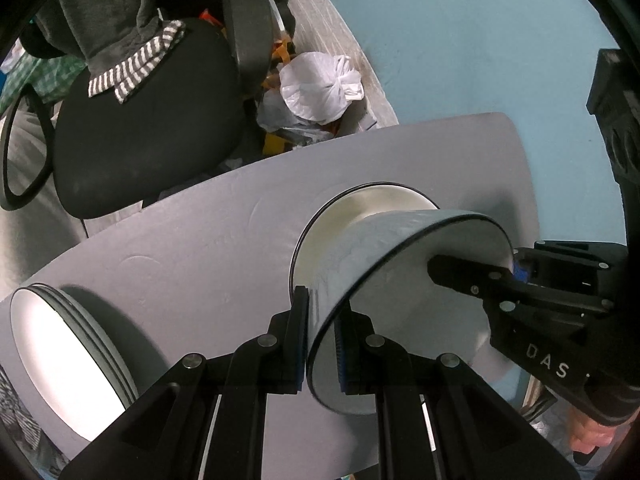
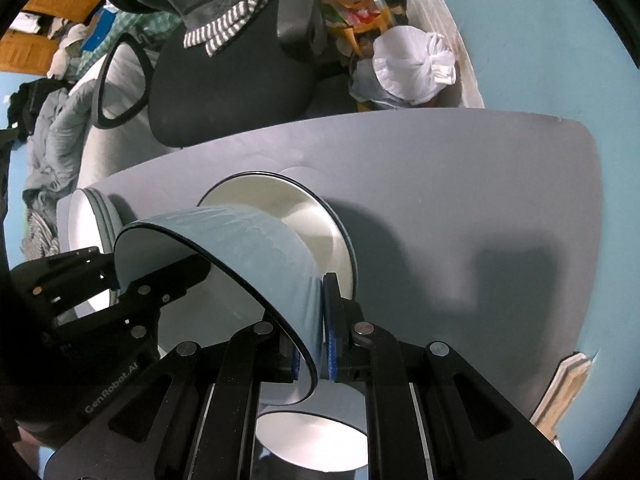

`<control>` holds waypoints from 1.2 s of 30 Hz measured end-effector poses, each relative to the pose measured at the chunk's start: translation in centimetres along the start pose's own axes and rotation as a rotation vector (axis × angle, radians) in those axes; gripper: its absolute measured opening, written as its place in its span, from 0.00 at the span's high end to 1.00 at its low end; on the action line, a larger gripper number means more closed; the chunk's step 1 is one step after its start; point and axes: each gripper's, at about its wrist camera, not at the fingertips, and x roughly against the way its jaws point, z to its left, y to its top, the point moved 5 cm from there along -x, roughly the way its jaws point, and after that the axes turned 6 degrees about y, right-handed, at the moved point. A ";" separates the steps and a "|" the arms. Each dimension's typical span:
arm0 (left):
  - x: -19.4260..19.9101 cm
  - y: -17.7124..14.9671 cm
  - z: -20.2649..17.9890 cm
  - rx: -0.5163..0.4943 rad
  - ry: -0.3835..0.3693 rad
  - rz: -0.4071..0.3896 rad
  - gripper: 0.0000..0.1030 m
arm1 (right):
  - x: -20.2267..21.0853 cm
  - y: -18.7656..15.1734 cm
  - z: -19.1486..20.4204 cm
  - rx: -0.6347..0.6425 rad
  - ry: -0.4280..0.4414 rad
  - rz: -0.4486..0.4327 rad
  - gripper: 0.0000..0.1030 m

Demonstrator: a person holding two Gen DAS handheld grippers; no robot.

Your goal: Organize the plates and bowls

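A pale blue bowl point(image 1: 360, 256) with a white inside and dark rim hangs tilted above the grey table point(image 1: 192, 248). My left gripper point(image 1: 322, 340) is shut on its near rim. My right gripper point(image 2: 314, 344) is shut on the opposite rim of the same bowl point(image 2: 256, 248), and shows in the left wrist view point(image 1: 500, 276). A cream plate point(image 1: 380, 200) lies under and beyond the bowl, also in the right wrist view point(image 2: 316, 220). A stack of white plates point(image 1: 60, 344) sits at the table's left edge. Another white bowl point(image 2: 312, 440) lies below my right gripper.
A black office chair point(image 1: 148, 128) draped with grey clothes stands beyond the table. A tied white plastic bag point(image 1: 320, 84) and clutter lie on the floor by the light blue wall point(image 1: 480, 40). The table's right part point(image 2: 500, 220) carries a shadow.
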 end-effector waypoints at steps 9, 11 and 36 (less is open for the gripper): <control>0.0 0.7 -0.2 -0.024 0.016 0.024 0.89 | 0.1 0.2 -0.9 -0.026 0.014 0.022 0.90; 0.1 0.9 -0.2 -0.031 0.019 0.035 0.89 | 0.2 0.2 -0.8 -0.028 0.009 0.027 0.90; 7.8 -0.6 1.8 -0.065 0.084 -0.119 0.49 | 7.4 -0.7 1.1 0.024 -0.141 -0.169 0.39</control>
